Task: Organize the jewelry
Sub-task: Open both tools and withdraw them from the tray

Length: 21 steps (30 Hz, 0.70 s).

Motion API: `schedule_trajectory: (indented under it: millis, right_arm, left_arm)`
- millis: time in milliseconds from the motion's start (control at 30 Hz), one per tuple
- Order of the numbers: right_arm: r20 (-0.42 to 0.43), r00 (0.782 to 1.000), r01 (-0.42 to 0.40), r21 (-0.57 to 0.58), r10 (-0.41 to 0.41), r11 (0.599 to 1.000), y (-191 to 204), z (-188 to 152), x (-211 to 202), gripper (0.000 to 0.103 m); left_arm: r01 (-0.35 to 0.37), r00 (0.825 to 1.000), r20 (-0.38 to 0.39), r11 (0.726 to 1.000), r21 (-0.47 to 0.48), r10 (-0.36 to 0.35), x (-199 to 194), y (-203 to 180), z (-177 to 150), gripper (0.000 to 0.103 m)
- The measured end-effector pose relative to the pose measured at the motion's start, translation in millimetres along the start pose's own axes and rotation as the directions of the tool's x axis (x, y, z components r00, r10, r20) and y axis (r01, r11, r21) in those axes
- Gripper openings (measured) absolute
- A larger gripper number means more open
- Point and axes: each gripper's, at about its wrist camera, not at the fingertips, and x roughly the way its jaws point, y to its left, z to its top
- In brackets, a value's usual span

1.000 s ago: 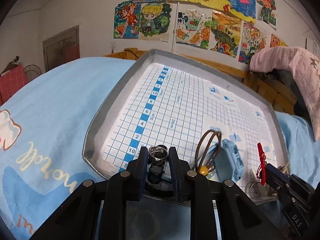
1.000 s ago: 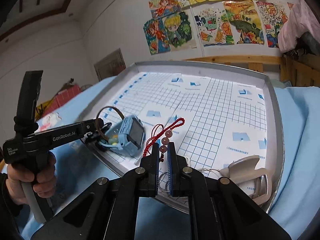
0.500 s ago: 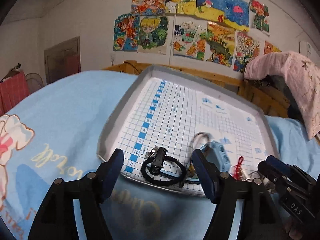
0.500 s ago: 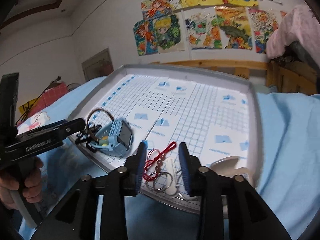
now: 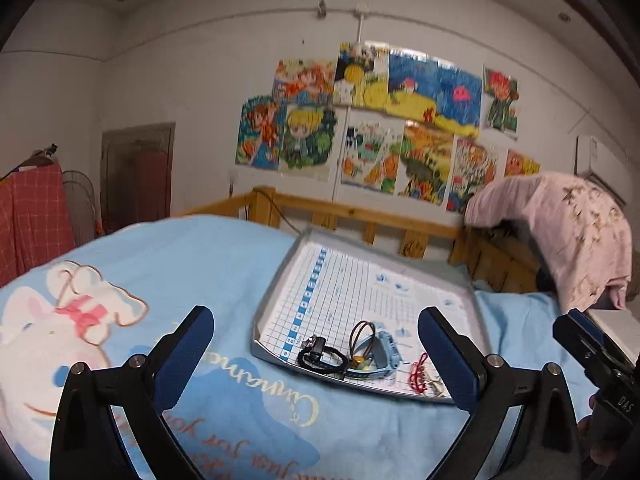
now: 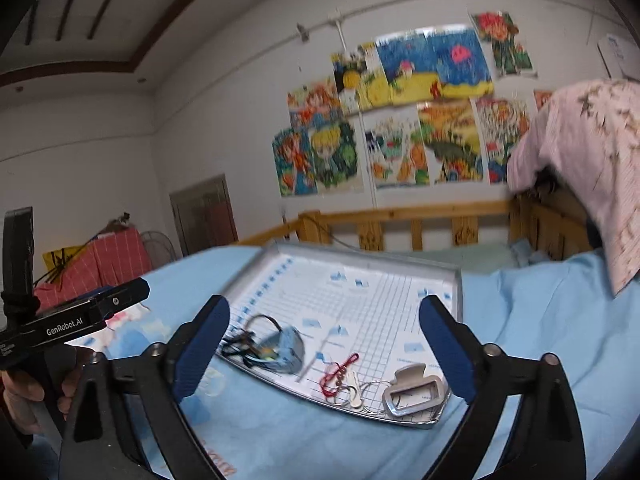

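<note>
While both sets of jaws stand wide apart with nothing between them, having just been opening, the left gripper (image 5: 316, 354) and right gripper (image 6: 324, 350) hang above the near edge of a bed (image 5: 192, 264) covered in a light-blue sheet with a rabbit print. A grey tray (image 5: 276, 292) lined with blue-gridded paper rests on the sheet. Along its near edge lie a black band (image 5: 320, 356), a brown loop (image 5: 362, 332), a blue watch (image 5: 386, 350), a red cord (image 6: 338, 372) and a silver clip (image 6: 414, 394). Beyond: a wooden rail (image 5: 360, 216), then wall drawings (image 5: 372, 128).
</note>
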Motion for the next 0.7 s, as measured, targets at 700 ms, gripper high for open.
schedule_trajectory:
  millis: [700]
  right_arm:
    - [0.221, 0.975, 0.041, -0.039, -0.031, 0.998, 72.8, -10.8, -165.7, 0.102]
  left_arm:
    - [0.058, 0.988, 0.142, 0.998, 0.033, -0.062, -161.3, 4.5, -24.9, 0.103]
